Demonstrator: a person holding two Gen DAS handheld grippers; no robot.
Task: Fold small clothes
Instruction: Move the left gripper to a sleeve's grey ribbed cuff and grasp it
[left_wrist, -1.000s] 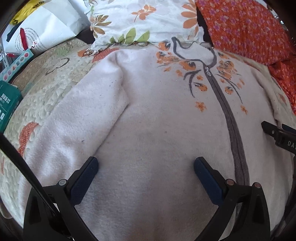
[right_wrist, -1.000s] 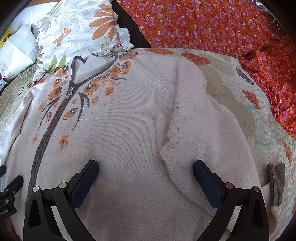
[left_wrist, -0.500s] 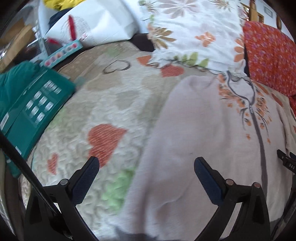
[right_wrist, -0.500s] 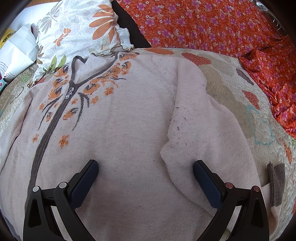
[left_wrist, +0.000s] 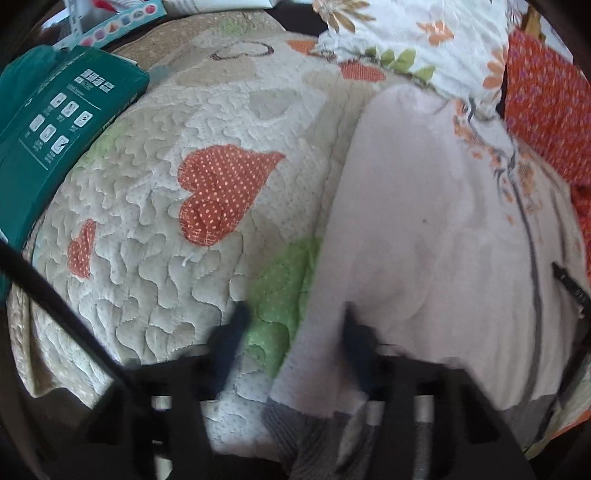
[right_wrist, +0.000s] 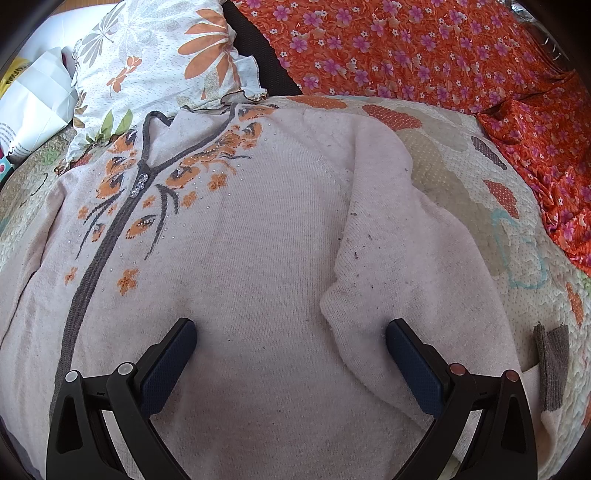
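In the left wrist view we find the lower half smeared by motion blur. The left gripper (left_wrist: 295, 332) shows only as two dark, soft-edged fingers (left_wrist: 229, 343) near the bottom centre, closer together than a wide spread, with the sleeve edge of the pale pink cardigan (left_wrist: 424, 240) lying between them; whether they actually pinch the cloth we cannot tell. The cardigan fills the right half of the frame, its grey ribbed cuff (left_wrist: 295, 428) cut off at the bottom edge. The left half is the quilted bedspread (left_wrist: 147, 258) with orange heart patches, curving away toward a green carton (left_wrist: 55, 129) at the upper left and a floral pillow (left_wrist: 424, 33) along the top. At the right edge a thin dark bar (left_wrist: 569, 284) intrudes; we cannot make out what it belongs to.

In the right wrist view everything is sharp. The right gripper (right_wrist: 291, 354) stands with its blue-padded fingers (right_wrist: 168, 363) spread wide, holding nothing, hovering over the cardigan (right_wrist: 240, 258), which lies flat and face up across the centre, grey placket and orange flower embroidery to the upper left. One sleeve (right_wrist: 406, 277) is laid down along the body's right side, ending in a grey cuff (right_wrist: 552, 365) at the lower right. The bedspread (right_wrist: 480, 192) shows on the right, with orange flowered fabric (right_wrist: 443, 55) heaped across the upper right, the pillow (right_wrist: 159, 59) at the upper left, and a white paper bag (right_wrist: 33, 99) half cut off at the left edge.
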